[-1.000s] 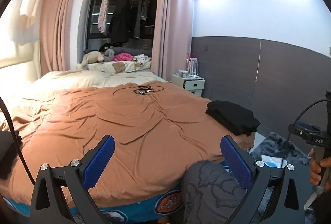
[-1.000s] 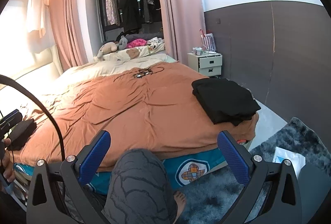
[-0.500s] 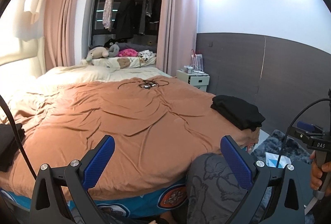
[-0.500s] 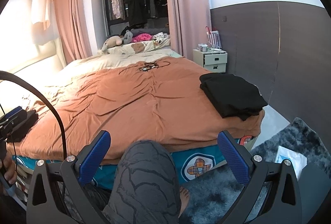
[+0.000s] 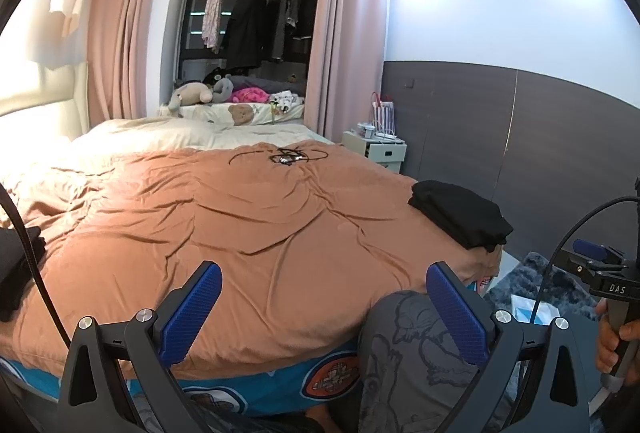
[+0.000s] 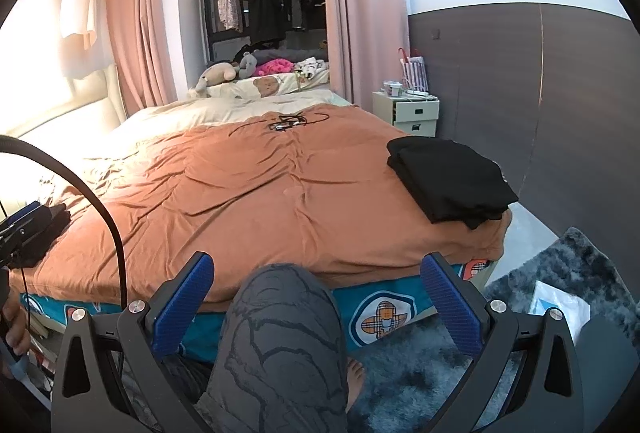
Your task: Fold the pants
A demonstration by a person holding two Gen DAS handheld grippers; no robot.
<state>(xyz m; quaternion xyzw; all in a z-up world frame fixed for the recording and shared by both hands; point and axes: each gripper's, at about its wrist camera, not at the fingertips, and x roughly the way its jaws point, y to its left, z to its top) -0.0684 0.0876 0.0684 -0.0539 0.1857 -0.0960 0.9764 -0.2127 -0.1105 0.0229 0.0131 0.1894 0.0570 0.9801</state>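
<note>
Both the left gripper [image 5: 324, 307] and the right gripper [image 6: 318, 303] stood wide apart, empty, short of the bed [image 6: 248, 193]. The folded black pants [image 6: 450, 179] lay at the bed's near right corner, overhanging slightly. Soft and limp, probably light; best pinched at the waistband. The bed's middle offered open room.

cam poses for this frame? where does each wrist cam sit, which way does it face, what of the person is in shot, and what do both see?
Left wrist: on the left gripper, facing across the bed; shows a knee and the hand holding the other gripper.
Right wrist: on the right gripper, same heading; shows the knee and a bare foot.
Shared: orange bedspread, folded black pants at its right edge, nightstand, both grippers open and empty.
</note>
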